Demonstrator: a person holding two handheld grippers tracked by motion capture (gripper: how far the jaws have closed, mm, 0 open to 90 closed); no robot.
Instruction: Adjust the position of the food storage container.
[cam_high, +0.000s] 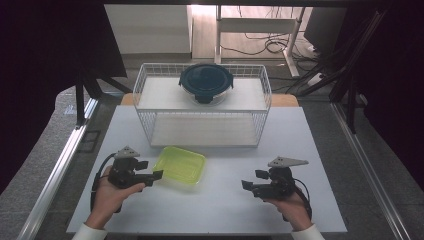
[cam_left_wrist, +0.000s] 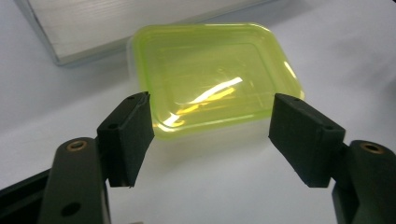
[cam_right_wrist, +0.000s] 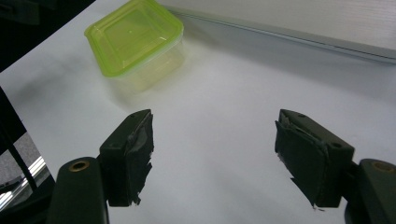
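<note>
A clear rectangular box with a lime-green lid (cam_high: 180, 164) lies on the white table, in front of the wire rack. My left gripper (cam_high: 151, 170) is open just left of it; in the left gripper view the lid (cam_left_wrist: 215, 77) sits right beyond the spread jaws (cam_left_wrist: 211, 135), untouched. My right gripper (cam_high: 252, 180) is open at the table's right, pointing left over bare tabletop. In the right gripper view (cam_right_wrist: 215, 144) the box (cam_right_wrist: 135, 39) lies far off at the upper left. A round container with a dark lid (cam_high: 206, 82) sits on the rack's top shelf.
The white wire rack (cam_high: 202, 107) with two shelves stands at the back middle of the table (cam_high: 220, 200). Its lower shelf edge (cam_right_wrist: 299, 21) shows in the right gripper view. Metal rails run along both sides of the table.
</note>
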